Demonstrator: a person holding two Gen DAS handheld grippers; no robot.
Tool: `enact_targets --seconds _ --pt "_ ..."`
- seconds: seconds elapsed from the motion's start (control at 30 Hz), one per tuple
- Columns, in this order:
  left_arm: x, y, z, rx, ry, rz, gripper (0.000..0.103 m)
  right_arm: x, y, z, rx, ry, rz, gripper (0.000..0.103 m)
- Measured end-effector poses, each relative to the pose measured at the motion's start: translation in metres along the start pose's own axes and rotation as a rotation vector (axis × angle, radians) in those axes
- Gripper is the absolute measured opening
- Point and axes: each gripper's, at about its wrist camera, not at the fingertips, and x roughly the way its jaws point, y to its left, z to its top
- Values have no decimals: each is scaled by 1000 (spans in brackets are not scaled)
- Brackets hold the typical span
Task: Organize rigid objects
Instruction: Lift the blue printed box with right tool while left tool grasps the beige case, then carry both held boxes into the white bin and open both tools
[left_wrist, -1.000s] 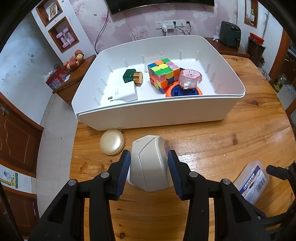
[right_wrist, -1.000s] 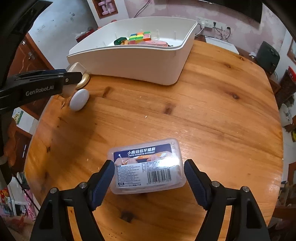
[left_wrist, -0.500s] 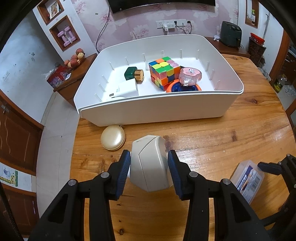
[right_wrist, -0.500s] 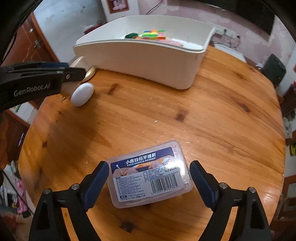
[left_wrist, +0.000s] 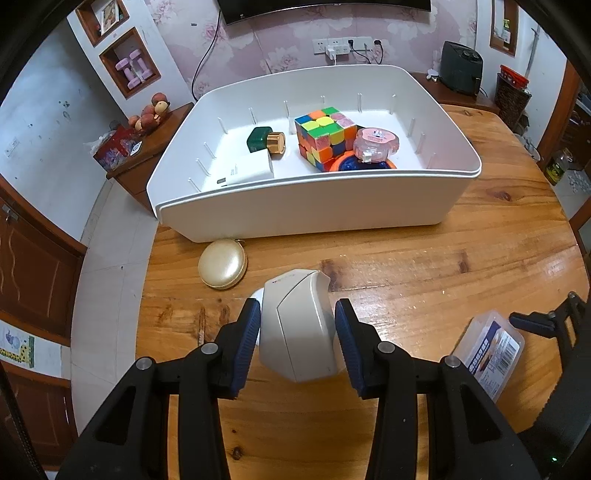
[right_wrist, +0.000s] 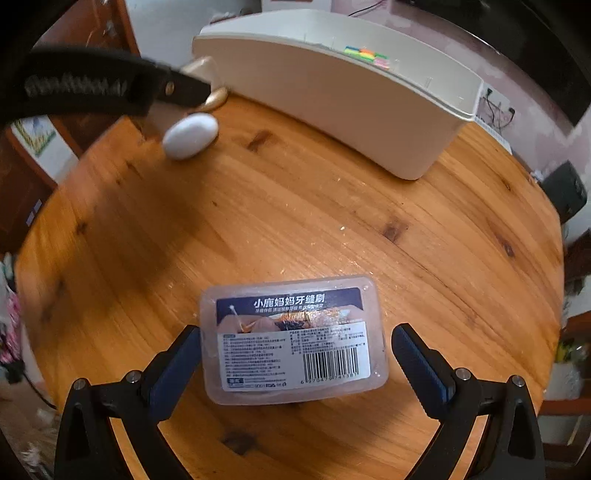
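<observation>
Left wrist: jaws clamp white mouse; right jaws opening around plastic box.

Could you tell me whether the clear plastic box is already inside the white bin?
Out: the clear plastic box lies flat on the table.

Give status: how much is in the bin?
Done: cube, green bottle, charger and tape sit in the bin. In hand: left gripper clamps the mouse; right gripper is opening around the clear box. Left: gold case.
</observation>
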Motion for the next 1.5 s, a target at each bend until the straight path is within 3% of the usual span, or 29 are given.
enact_targets --seconds 0.07,0.43,0.63,0.9,1.07,1.23,1.5 --pt "0 -1 0 1 1 -2 45 1 1 -1 9 -1 21 94" --pt "-6 2 4 4 1 -9 45 -23 -7 8 124 -26 -10 93" --pt "-16 10 19 -4 9 -45 45 -47 -17 36 178 -67 -24 93" --pt "-30 26 64 -24 -53 -72 45 -77 -36 92 232 -186 -79 93" --pt "-19 34 99 -31 -74 -69 45 -75 -56 135 287 -232 -134 93" --pt "12 43 127 -50 -43 -65 45 -52 -73 168 337 -216 -151 93" --pt "66 52 148 -57 28 -60 45 -13 -75 190 371 -162 -172 93"
